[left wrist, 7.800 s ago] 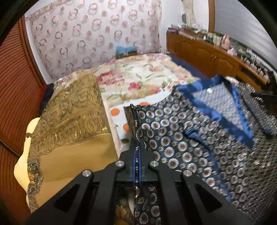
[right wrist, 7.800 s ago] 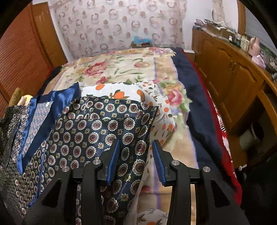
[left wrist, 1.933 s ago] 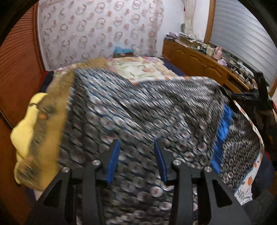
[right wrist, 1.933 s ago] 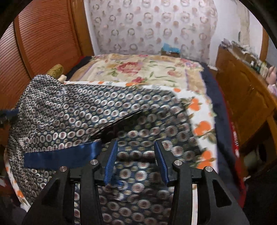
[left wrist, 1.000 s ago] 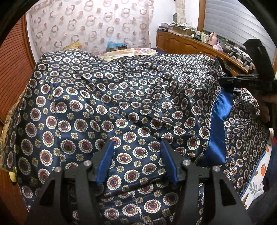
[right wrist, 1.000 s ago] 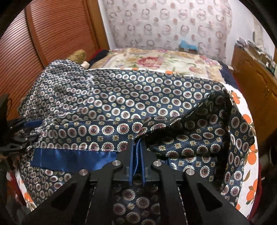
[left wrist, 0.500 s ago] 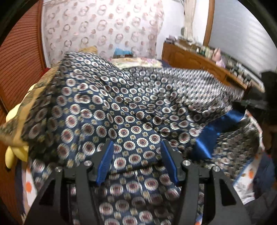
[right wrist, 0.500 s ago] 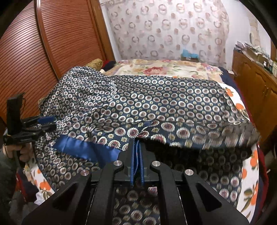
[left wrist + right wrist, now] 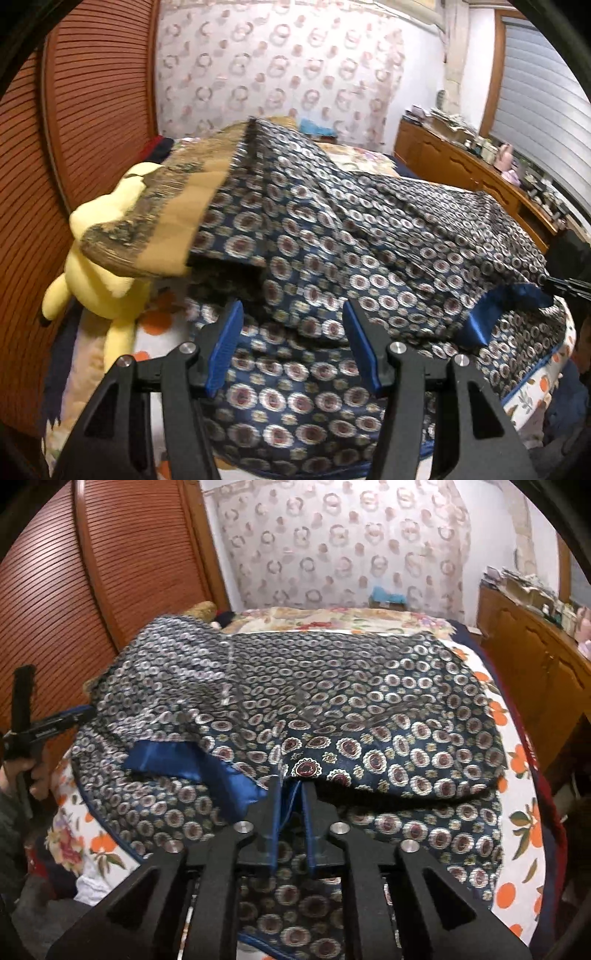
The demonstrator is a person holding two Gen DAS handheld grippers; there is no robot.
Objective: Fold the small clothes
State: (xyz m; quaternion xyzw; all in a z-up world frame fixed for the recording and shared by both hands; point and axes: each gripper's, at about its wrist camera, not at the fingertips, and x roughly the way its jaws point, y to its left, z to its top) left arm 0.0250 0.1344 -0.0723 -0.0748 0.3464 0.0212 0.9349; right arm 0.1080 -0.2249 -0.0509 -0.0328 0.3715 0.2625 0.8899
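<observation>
The navy satin garment with its ringed medallion print and plain blue trim (image 9: 332,716) lies spread across the near half of the bed (image 9: 517,794), one layer doubled over toward the near edge so the blue band (image 9: 192,764) shows along the fold. A second ago the right tool (image 9: 291,794) was clamped on that folded edge; now its jaws are opening, parted only narrowly, with the fabric edge between them but seemingly no longer pinched. This reads as the release that sets the fold down. The left tool (image 9: 291,332) hangs half-wide over the garment's left side as before, holding nothing, and has drawn back toward the bed's left edge. There a tan brocade cloth (image 9: 162,221) drapes over a yellow plush toy (image 9: 96,266). The fold looks laid; smoothing or a next fold seems due.
</observation>
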